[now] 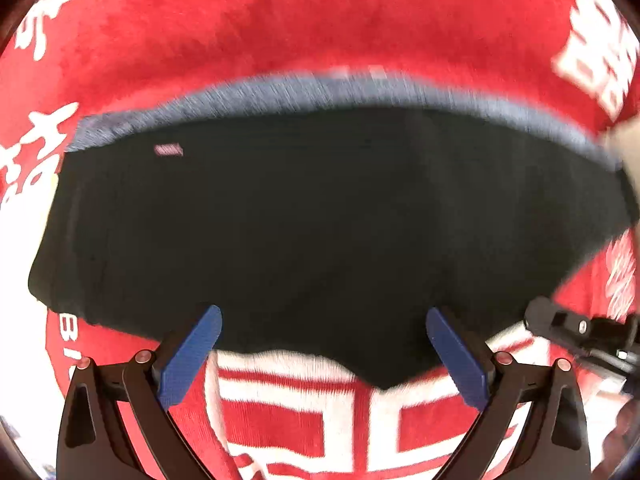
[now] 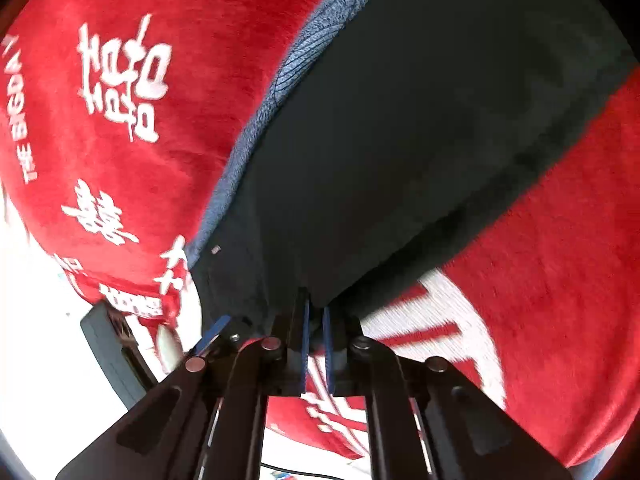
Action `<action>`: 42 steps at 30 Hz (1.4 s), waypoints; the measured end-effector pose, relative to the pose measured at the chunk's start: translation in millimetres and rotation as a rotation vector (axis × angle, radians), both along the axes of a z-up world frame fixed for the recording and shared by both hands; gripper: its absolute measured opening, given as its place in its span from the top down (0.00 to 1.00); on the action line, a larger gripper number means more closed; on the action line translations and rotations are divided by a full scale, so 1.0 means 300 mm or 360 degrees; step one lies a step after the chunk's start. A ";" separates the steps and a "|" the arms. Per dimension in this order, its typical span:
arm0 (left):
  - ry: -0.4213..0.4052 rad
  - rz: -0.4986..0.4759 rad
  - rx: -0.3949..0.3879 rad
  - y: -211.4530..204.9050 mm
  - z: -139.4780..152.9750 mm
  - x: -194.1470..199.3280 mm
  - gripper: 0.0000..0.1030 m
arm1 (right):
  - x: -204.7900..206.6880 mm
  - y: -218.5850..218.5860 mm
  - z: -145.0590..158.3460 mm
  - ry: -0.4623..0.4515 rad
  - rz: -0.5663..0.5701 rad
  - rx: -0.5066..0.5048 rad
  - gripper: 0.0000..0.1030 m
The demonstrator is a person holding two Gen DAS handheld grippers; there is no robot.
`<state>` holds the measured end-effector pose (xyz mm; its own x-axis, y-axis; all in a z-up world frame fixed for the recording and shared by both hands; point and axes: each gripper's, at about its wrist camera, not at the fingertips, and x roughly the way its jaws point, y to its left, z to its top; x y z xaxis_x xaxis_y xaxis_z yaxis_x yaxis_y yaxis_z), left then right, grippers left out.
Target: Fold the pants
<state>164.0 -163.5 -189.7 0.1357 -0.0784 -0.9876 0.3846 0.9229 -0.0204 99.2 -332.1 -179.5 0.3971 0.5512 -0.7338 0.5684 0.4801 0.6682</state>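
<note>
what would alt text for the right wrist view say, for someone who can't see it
The right tool is nearly shut, its blue pads pinching the near edge of black pants with a grey-blue waistband. The pants lie on a red blanket printed with white characters. The other tool's blue fingertip shows at lower left.

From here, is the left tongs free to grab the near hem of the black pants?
Probably yes: the left tongs are open just above the black fabric pants, nothing between.

Left claw (image 1: 324, 354) open over near edge of black pants (image 1: 320, 216) on red blanket (image 1: 280, 28); contact unclear, frame blurred.
</note>
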 end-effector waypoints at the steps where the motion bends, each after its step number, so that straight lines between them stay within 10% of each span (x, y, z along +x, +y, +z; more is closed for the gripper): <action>1: -0.0022 -0.0006 -0.0001 0.002 -0.009 -0.015 0.00 | -0.011 0.003 -0.030 0.0057 0.0017 -0.0029 0.95; 8: -0.0021 0.0123 -0.0066 0.041 0.023 0.008 0.00 | -0.060 -0.046 0.003 0.0072 0.0153 -0.0109 0.93; 14: -0.0128 0.0154 -0.0111 -0.009 0.108 0.089 0.00 | 0.039 -0.120 0.197 -0.0079 0.0291 -0.0616 0.90; 19: -0.0089 0.0088 -0.0016 -0.091 0.026 0.105 0.00 | 0.162 -0.160 0.120 0.0056 0.0424 -0.0842 0.58; 42: -0.0006 0.0188 -0.0010 -0.121 -0.040 0.105 0.00 | 0.033 -0.220 0.105 -0.0049 0.0316 -0.0603 0.56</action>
